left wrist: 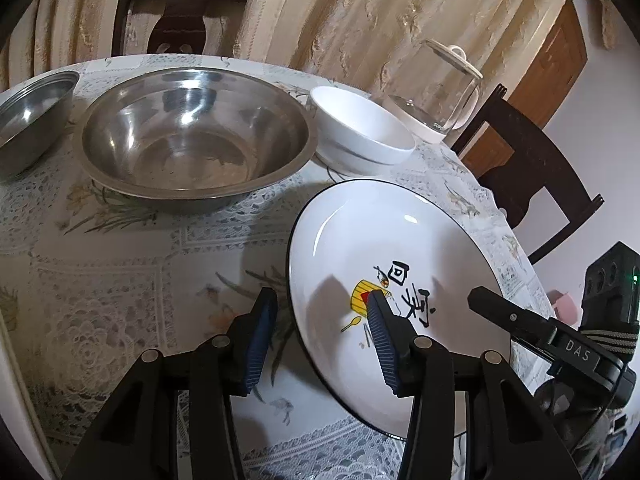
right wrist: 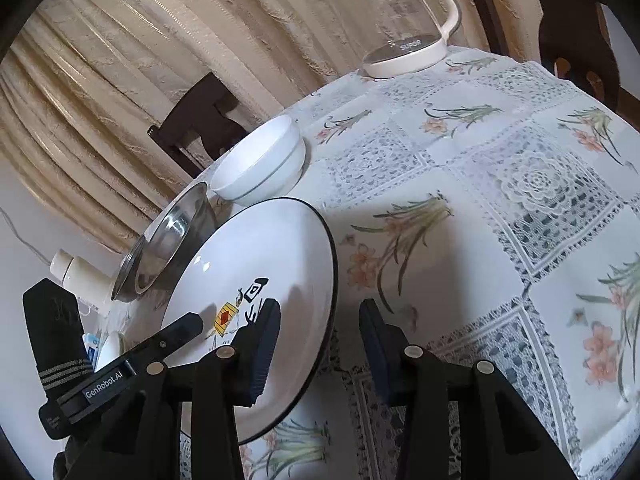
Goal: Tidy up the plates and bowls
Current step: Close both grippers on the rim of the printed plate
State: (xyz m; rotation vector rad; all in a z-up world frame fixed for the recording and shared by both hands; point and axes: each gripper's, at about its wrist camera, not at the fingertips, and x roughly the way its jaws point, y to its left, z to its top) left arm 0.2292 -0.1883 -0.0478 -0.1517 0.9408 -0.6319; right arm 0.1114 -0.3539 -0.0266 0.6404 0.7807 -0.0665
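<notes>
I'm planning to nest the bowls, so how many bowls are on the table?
3. A small steel bowl at the far left edge, a large steel bowl beside it, and a white bowl near the glass kettle. Others may lie outside both views.

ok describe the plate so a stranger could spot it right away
On the round table with the lace floral cloth, look nearest the two grippers, in front of the big steel bowl and white bowl. The plate is flat and white, black-rimmed, with printed characters.

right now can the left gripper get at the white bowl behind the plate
Probably not directly: the left gripper is open astride the plate rim, and the plate lies between it and the white bowl.
</notes>
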